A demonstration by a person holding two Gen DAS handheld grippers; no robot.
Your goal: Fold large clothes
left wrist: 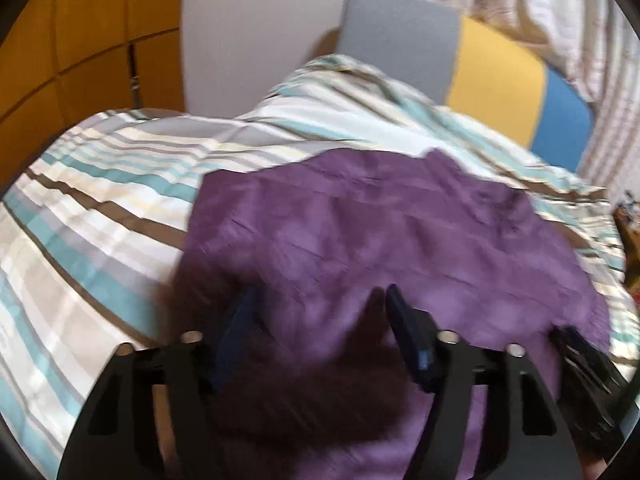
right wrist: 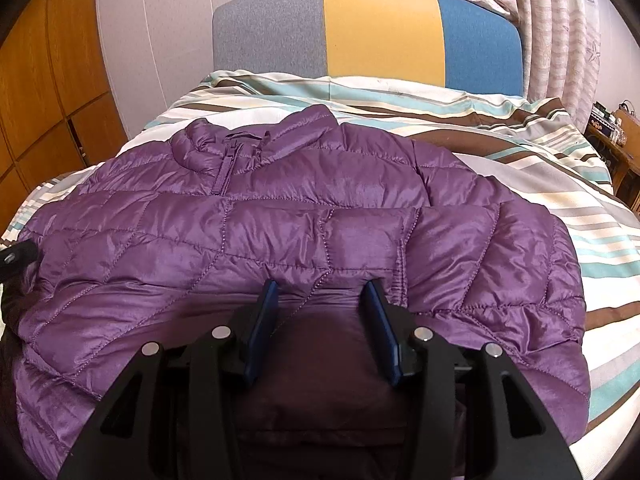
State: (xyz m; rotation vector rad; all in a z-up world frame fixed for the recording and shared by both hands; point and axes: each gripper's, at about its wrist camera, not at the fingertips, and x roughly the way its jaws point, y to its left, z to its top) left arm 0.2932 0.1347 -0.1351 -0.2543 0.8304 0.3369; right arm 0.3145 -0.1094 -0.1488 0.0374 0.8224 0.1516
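Observation:
A purple quilted jacket (right wrist: 280,200) lies spread on the striped bed cover (right wrist: 580,248), collar and zip toward the headboard. My right gripper (right wrist: 320,292) sits at the near hem, and a puffy fold of that hem is squeezed between its blue pads. In the blurred left wrist view, the same jacket (left wrist: 360,220) fills the middle. My left gripper (left wrist: 320,300) hangs over its near left part. Its jaws stand apart with purple fabric between them, and I see no pinch there. The right gripper's black body (left wrist: 580,356) shows at the lower right edge.
A grey, yellow and blue headboard (right wrist: 380,28) stands at the far end of the bed. Wooden wardrobe doors (left wrist: 80,40) run along the left. Pale patterned curtains (right wrist: 560,40) hang at the right, above a cluttered wooden side table (right wrist: 616,136).

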